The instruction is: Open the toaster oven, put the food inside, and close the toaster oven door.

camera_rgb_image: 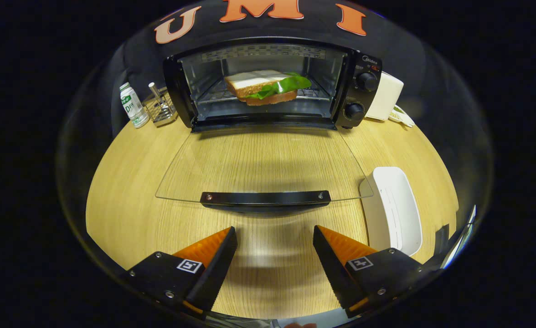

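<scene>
Resting inside the open toaster oven (268,84), sandwich (263,86); tongs (275,237) spread, empty.

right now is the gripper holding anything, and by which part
Nothing is held: the gripper has its jaws open over bare table, short of the door handle.

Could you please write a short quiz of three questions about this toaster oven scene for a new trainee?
1. True or false: the glass door of the black toaster oven is shut.
2. Where is the sandwich with green lettuce? A) on the white rectangular tray B) on the wire rack inside the oven C) between the fingers
3. Fill in: the gripper fingers are ____ and hold nothing, just short of the door's black handle.

Key: 1 false, it lies folded down flat over the wooden table; 2 B; 3 open.
</scene>
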Tool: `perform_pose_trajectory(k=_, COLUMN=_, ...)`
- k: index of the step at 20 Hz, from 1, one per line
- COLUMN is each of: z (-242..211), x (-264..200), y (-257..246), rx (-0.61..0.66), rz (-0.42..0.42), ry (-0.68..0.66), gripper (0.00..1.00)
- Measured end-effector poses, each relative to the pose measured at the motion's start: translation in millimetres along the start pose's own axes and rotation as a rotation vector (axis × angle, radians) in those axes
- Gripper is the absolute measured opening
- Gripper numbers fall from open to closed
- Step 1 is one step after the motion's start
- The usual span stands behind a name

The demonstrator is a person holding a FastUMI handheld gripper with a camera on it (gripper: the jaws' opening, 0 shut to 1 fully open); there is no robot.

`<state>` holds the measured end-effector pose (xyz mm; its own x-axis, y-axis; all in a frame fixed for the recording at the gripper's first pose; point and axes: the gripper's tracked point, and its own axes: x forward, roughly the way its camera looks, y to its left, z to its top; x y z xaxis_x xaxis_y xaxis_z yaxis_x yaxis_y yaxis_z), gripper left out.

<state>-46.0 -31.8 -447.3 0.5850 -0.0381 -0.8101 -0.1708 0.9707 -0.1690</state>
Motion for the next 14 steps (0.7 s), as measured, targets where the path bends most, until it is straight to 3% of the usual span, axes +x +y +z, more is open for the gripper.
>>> perform_pose_trajectory(k=7, z=9, x=13, y=5, rx=0.029, rz=0.01, ry=0.021, gripper=1.0)
perform_pose_trajectory(k=14, z=35, x=-9, y=1, rx=-0.075, rz=0.005, ry=-0.057, gripper=1.0)
